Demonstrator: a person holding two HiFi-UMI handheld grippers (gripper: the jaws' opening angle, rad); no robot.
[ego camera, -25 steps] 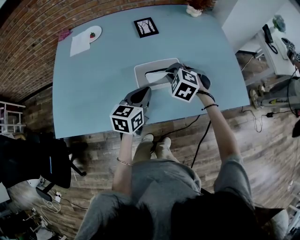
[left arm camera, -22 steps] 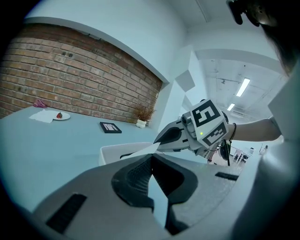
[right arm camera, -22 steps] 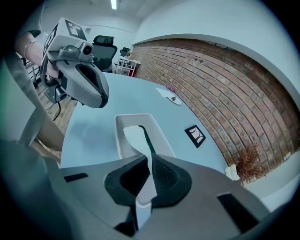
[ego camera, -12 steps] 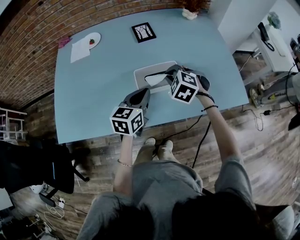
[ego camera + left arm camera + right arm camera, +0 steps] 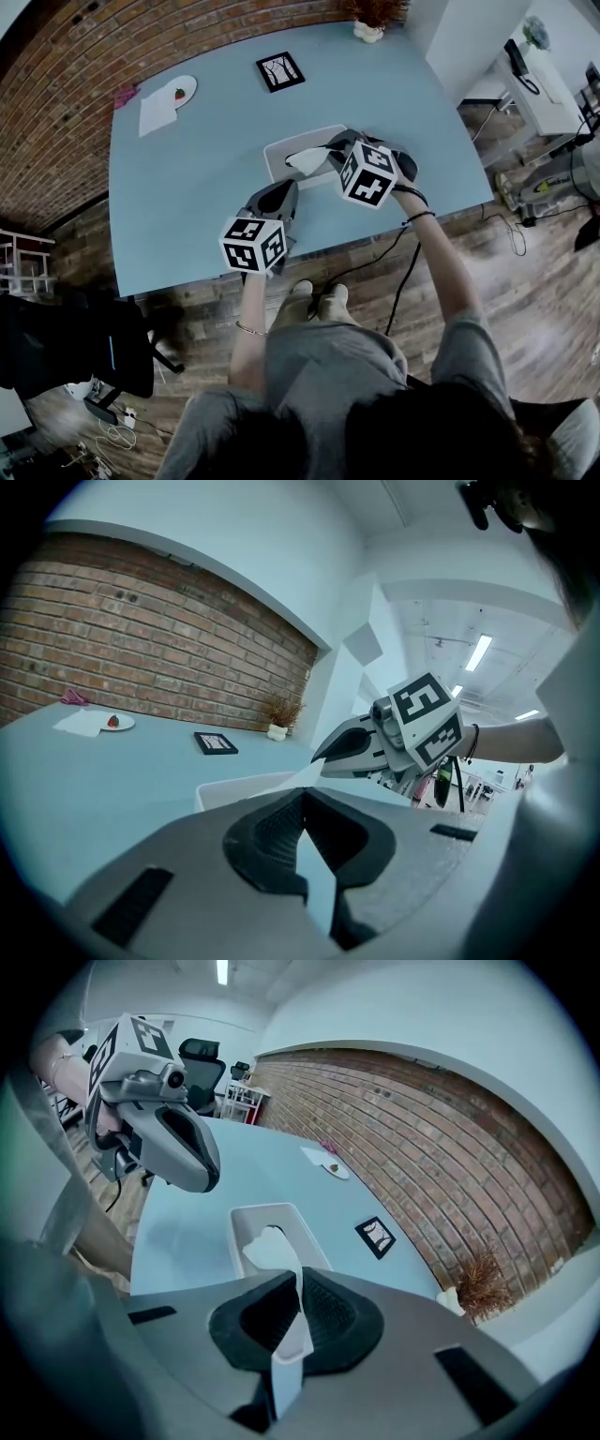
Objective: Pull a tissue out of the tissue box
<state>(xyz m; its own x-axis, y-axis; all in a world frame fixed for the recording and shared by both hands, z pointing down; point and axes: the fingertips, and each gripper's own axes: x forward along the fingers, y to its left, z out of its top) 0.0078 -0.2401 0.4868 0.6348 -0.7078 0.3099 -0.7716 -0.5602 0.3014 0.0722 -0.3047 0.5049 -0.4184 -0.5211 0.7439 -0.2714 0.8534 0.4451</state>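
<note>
On table (image 5: 178, 197), one tissue box (image 5: 275, 153), one tissue (image 5: 305, 161)

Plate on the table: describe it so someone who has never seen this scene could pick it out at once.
In the head view, go to the far left corner of the blue table, by the brick wall. A small white plate lies there beside a white sheet and a pink scrap. Only the plate is round and carries a small red item.

Overhead head view — low, close gripper views; shared: tissue box (image 5: 274, 157)
</note>
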